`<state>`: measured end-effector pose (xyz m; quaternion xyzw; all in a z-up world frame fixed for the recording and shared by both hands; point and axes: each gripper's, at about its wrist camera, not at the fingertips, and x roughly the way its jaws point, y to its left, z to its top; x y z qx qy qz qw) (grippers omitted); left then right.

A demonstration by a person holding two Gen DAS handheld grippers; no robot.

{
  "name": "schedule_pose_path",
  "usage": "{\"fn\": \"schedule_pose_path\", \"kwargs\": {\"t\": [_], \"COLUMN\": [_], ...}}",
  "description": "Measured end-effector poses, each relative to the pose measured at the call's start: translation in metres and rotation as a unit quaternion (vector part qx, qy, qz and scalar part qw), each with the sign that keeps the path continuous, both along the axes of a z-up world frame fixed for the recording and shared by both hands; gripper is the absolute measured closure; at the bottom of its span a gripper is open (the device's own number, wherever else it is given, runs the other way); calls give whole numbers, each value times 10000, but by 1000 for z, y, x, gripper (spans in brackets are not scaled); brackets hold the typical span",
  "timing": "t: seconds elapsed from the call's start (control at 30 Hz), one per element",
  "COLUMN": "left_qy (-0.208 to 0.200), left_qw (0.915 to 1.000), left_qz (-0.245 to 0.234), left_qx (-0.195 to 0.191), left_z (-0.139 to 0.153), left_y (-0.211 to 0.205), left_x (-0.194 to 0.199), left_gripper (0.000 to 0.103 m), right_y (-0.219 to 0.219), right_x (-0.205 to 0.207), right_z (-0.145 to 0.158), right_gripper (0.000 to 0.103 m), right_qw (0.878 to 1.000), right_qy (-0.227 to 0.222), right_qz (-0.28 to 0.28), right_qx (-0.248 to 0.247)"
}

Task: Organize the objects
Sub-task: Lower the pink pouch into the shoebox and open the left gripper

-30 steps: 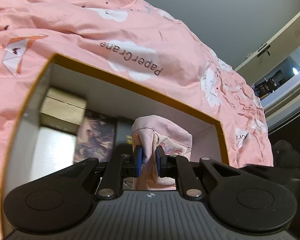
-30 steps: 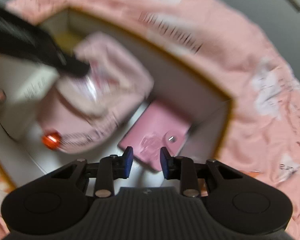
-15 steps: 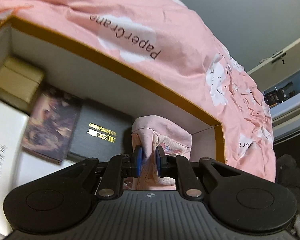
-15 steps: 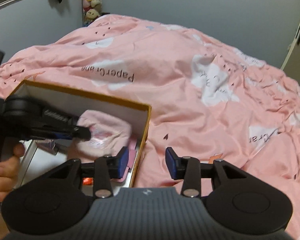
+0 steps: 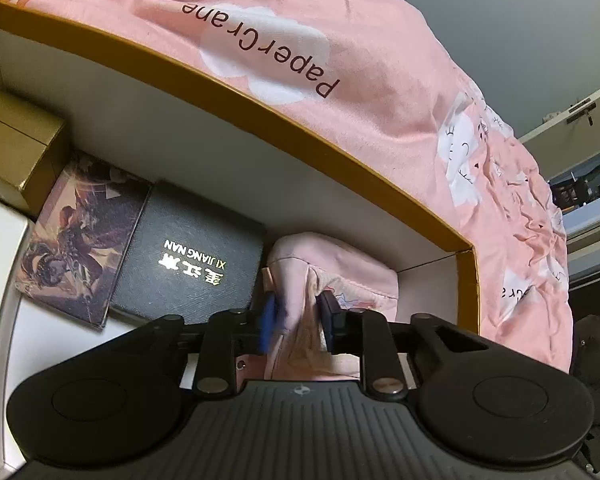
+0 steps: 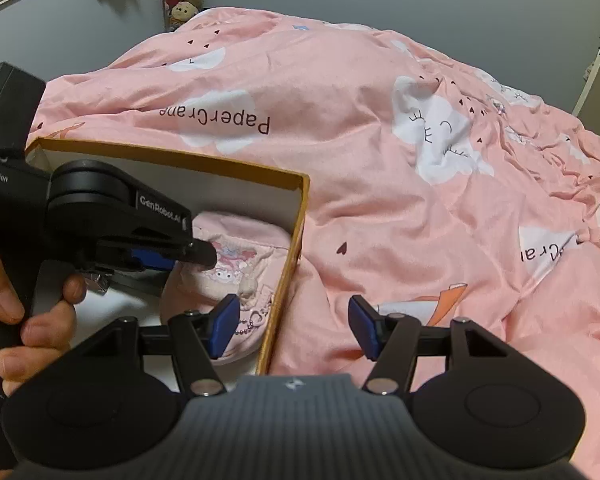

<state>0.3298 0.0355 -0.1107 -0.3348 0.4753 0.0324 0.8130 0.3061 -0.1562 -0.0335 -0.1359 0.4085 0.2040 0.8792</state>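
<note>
My left gripper (image 5: 298, 322) is opening around the soft pink fabric pouch (image 5: 340, 268) in the orange-rimmed white cardboard box (image 5: 466, 276); I'd lift straight out (no snagging). Right gripper (image 6: 292, 328) is widening, with nothing between its jaws.

left gripper (image 5: 298, 322) angled down, jaws opening | right gripper (image 6: 292, 328) angled down, jaws opening
</note>
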Motion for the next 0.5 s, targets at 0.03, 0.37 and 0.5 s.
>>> {"fn": "schedule_pose_path", "kwargs": {"t": [0.03, 0.37, 0.5], "left_qy": [24, -910, -1425], "left_qw": [10000, 9946, 9835], "left_qz": [7, 150, -63], "left_qx": [11, 485, 1117], "left_z": [1, 58, 93], "left_y": [0, 5, 2], "left_x": [0, -52, -86], "left_gripper": [64, 53, 53], "right_y": [0, -11, -11], "right_x": [-1, -33, -59], "right_z": [0, 28, 42], "right_gripper": [41, 30, 30], "right_qw": [10000, 9976, 9946], "right_qy": [-16, -476, -721], "right_qz": [-5, -56, -72], "right_qx": [0, 490, 743]}}
